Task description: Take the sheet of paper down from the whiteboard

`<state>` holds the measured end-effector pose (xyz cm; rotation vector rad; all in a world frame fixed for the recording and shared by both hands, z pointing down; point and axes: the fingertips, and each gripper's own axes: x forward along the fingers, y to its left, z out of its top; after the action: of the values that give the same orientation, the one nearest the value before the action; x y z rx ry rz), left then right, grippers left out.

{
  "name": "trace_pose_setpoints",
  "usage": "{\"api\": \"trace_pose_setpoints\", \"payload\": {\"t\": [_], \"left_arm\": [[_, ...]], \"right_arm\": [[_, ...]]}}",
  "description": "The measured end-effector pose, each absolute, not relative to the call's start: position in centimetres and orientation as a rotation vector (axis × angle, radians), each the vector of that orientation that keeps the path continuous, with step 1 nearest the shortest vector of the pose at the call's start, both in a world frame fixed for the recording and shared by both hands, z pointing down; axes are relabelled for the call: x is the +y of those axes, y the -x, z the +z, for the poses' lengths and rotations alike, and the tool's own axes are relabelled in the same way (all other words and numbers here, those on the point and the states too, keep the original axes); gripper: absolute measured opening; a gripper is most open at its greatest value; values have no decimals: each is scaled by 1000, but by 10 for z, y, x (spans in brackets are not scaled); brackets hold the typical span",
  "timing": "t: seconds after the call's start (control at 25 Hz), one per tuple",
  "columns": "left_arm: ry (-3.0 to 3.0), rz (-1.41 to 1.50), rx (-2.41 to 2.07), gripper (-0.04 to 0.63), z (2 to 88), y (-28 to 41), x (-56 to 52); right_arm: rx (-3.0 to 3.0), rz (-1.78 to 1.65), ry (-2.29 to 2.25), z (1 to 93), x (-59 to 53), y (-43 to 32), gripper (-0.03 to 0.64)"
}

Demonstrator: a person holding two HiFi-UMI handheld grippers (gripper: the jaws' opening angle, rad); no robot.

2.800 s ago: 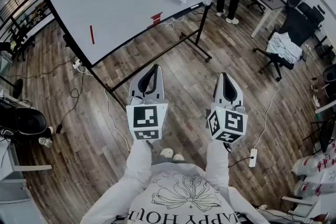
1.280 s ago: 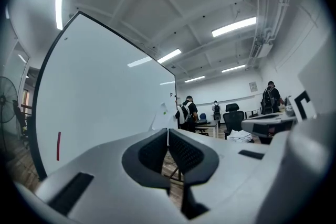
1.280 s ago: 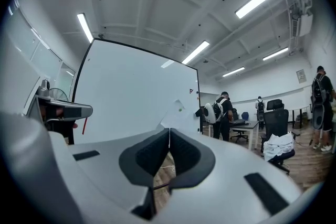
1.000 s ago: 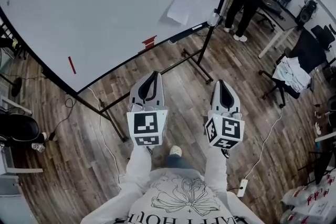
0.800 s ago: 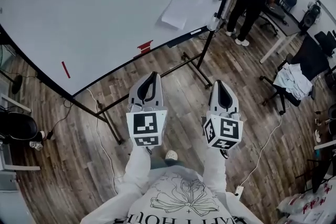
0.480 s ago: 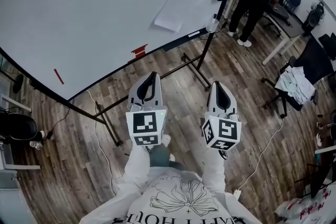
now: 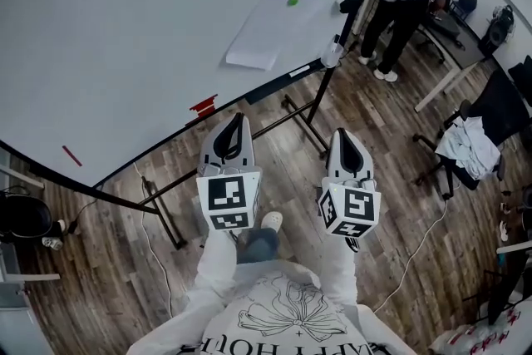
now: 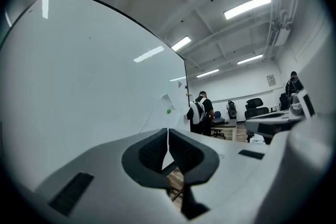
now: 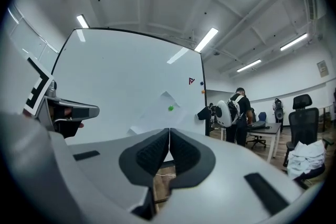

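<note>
Sheet of paper (image 7: 270,25) hung on the whiteboard (image 7: 125,37), upper centre of the head view. A green magnet (image 7: 293,2) near its top corner pinned it; the lower edge curled loose. It was well apart from my jaws, not yet touched. My left gripper (image 7: 240,119) and right gripper (image 7: 343,133) sat side by side at mid-frame, pointing level toward the board, forearms out from my chest. Both jaws were closed, nothing between them. My judgement: I would have to open them before reaching the paper.
</note>
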<state>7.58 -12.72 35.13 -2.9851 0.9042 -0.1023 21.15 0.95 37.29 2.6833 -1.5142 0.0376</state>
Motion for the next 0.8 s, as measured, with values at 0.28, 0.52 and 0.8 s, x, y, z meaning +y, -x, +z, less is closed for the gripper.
{"api": "trace_pose_setpoints", "payload": {"t": [0.28,0.52,0.8], "left_arm": [[2973,-70,995,9,342,-149,-195],[2954,-58,1044,9,338,-189,-241],[2926,-108,1141,11,349,-200,-274]], "right_arm": [[-1564,-1,-2657,359,-60,-291,3],[-1615,-13,-2625,355,-112,-335,3],[-1702,1,-2562,359,-159,-358,3]]}}
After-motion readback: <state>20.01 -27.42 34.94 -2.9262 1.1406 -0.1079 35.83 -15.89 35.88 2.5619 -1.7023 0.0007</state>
